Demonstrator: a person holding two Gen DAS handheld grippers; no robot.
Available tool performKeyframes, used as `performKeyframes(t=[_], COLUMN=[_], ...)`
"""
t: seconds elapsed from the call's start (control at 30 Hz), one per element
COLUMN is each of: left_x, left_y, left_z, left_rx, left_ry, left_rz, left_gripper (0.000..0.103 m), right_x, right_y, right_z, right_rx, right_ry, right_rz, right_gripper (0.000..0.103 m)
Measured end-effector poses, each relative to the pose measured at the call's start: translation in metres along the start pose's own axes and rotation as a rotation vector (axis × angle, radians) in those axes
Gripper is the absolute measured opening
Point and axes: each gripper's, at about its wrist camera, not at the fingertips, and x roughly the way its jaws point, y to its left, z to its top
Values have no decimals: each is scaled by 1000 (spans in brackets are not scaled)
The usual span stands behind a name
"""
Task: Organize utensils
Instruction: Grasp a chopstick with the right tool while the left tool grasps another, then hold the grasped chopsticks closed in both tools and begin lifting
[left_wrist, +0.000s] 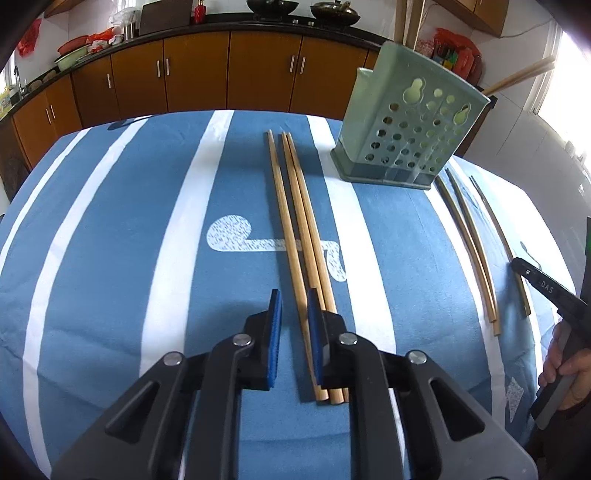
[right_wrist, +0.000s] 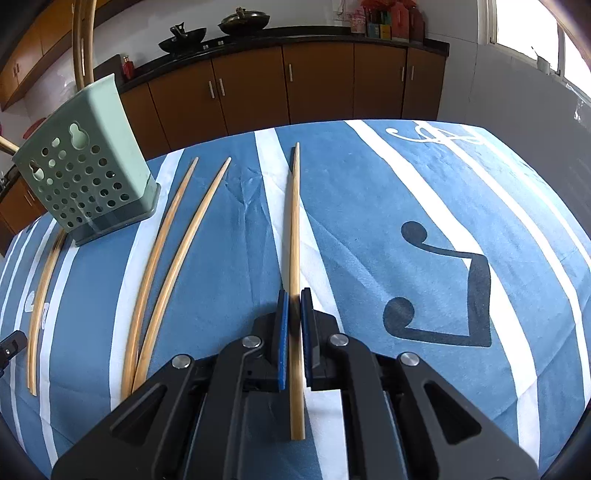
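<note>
In the left wrist view, three wooden chopsticks (left_wrist: 295, 221) lie side by side on the blue striped cloth. My left gripper (left_wrist: 293, 301) is open low over their near ends, with the leftmost chopstick between its blue pads. A green perforated utensil holder (left_wrist: 410, 136) stands at the back right. Three more chopsticks (left_wrist: 476, 251) lie to its right. In the right wrist view, my right gripper (right_wrist: 294, 301) is shut on a single chopstick (right_wrist: 294, 229). Two chopsticks (right_wrist: 173, 251) lie to its left, and the holder (right_wrist: 88, 166) stands at the far left.
The table is covered by a blue cloth with white stripes (left_wrist: 147, 240). Brown kitchen cabinets (left_wrist: 229, 70) with a dark counter run behind it. The right gripper (left_wrist: 546, 288) and the hand holding it show at the right edge of the left wrist view.
</note>
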Motion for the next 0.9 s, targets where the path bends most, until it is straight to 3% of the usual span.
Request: performKeyframes(t=[0.27,0.47,0.6,0.73,0.9], left_x=[7,5,4,4,4], left_y=[-3,35,50,44,46], left_z=[1,10,11,6,6], left_rx=[17,-61,-73,-22,-36], left_ry=[-11,-22,-30,-69,-71], left_rz=[68,127,98,124,106], left_gripper=[8,8,9,10,10], right_x=[-1,-8,-10,-10,-9], right_y=[2,-1,-4,-3,-3], right_z=[-1,-9,-12,-12,-12], right_rx=[-21,-34,-29,-33,-35], right_ry=[-7,-4,-6,-5,-5], right_rz=[-3,33,48,43,41], right_gripper=[7,7,8,8,8])
